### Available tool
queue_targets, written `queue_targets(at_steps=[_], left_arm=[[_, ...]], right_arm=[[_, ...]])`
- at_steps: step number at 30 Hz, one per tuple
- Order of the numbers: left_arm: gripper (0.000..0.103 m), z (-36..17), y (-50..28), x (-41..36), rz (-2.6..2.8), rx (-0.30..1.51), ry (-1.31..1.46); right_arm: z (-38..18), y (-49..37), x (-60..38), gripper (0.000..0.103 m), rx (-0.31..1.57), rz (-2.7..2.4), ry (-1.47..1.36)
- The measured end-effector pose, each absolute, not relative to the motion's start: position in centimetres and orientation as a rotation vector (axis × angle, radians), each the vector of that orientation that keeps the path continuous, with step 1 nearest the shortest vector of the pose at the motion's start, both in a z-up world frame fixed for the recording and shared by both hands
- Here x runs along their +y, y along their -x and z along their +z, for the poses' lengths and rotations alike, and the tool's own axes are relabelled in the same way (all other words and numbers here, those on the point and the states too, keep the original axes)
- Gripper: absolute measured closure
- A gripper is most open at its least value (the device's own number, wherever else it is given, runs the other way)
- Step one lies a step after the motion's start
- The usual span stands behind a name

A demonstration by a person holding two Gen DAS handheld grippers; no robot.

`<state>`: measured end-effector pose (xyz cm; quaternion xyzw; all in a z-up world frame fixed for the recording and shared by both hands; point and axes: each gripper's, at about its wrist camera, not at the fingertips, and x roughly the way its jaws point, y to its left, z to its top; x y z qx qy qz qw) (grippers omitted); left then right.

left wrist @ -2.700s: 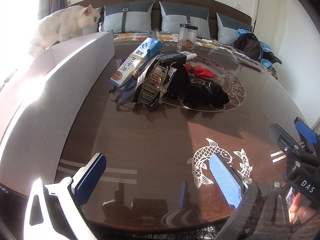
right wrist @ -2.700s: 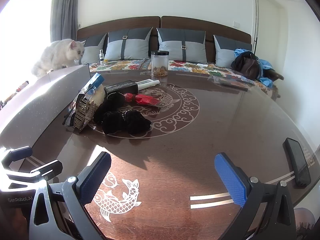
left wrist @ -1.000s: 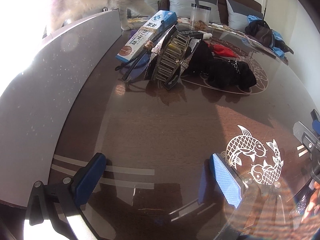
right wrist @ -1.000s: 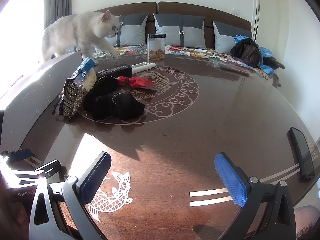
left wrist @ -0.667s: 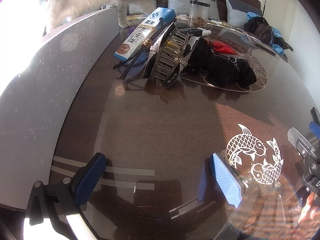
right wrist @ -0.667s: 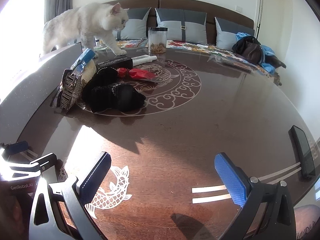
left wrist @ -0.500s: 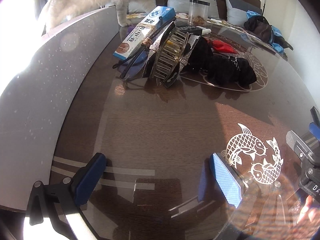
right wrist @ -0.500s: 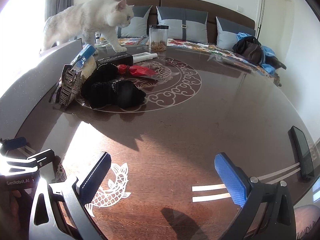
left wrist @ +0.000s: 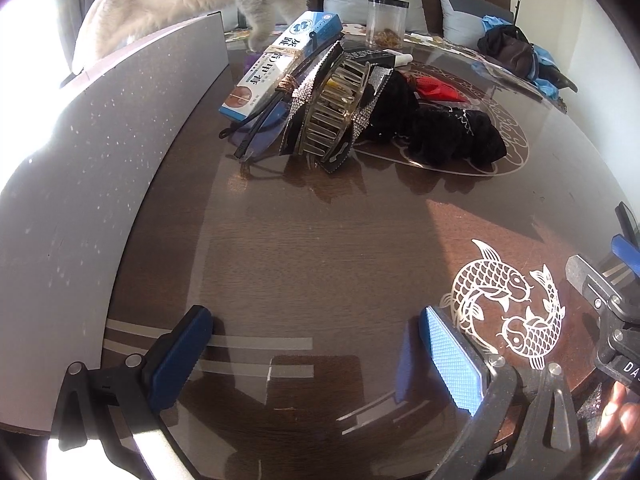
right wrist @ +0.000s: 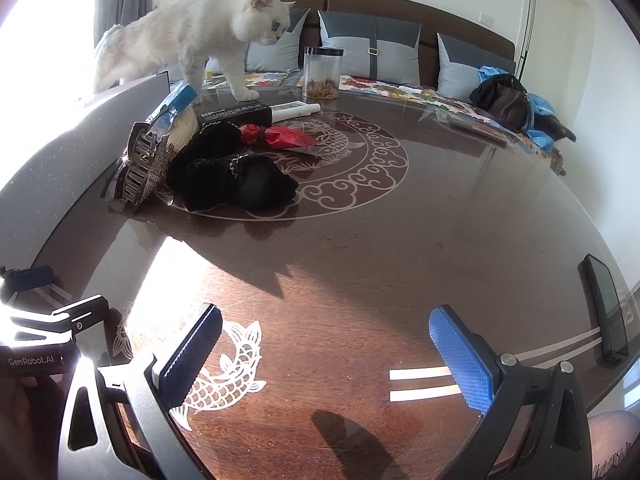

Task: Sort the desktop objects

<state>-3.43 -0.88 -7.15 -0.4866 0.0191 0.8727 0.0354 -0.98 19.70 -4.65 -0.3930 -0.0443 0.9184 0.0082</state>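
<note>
Black fabric, clips and boxes sit unsorted in one pile (left wrist: 344,108); I hold my left gripper (left wrist: 312,344) and right gripper (right wrist: 332,352) spread, empty

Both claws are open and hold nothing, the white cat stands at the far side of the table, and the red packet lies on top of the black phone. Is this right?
Not quite. The red packet lies in the pile, beside the black cloth, while the phone lies alone at the right table edge; the right wrist view shows this. The left claw and right claw are open and empty, and the cat stands at the far side.
</note>
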Motion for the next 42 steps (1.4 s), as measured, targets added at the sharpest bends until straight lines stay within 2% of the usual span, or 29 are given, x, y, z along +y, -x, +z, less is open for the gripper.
queue_targets(at_steps=[7,13,15,20,24,26,30,36,37,42], left_arm=[[0.000,-7.2,3.5,-0.9,2.666,0.070,1.489],[0.000,-7.1,3.5,-1.0,2.652,0.082,1.482],[0.000,-7.1,3.5,-1.1,2.648,0.087,1.478],[0.000,-7.1,3.5,-1.2,2.640,0.096,1.469],[0.000,-7.1,3.5,-1.2,2.641,0.098,1.463],[0.000,-7.0,3.5,-1.2,2.638,0.100,1.461],[0.000,-7.0,3.7,-1.2,2.634,0.098,1.473],[0.000,-7.0,4.0,-1.1,2.651,0.080,1.485],[0.000,-7.1,4.0,-1.1,2.651,0.080,1.485],[0.000,-7.1,3.9,-1.2,2.656,0.078,1.478]], right_arm=[[-4.2,1.4,19.7,0.000,-0.104,2.912,1.242],[-2.5,5.8,19.1,0.000,-0.179,3.001,1.246],[-2.3,8.4,18.0,0.000,-0.285,3.052,1.320],[-3.0,13.4,13.7,0.000,-0.747,3.132,1.562],[-3.9,15.5,10.8,0.000,-0.989,3.115,1.621],[-4.8,16.2,10.0,0.000,-1.046,3.090,1.676],[-6.2,17.1,10.0,0.002,-1.006,3.049,1.826],[-5.9,15.4,12.0,0.044,-0.747,3.082,1.907],[-5.8,14.8,12.4,0.057,-0.705,3.088,1.896],[-5.4,11.3,15.7,0.057,-0.465,3.062,1.770]])
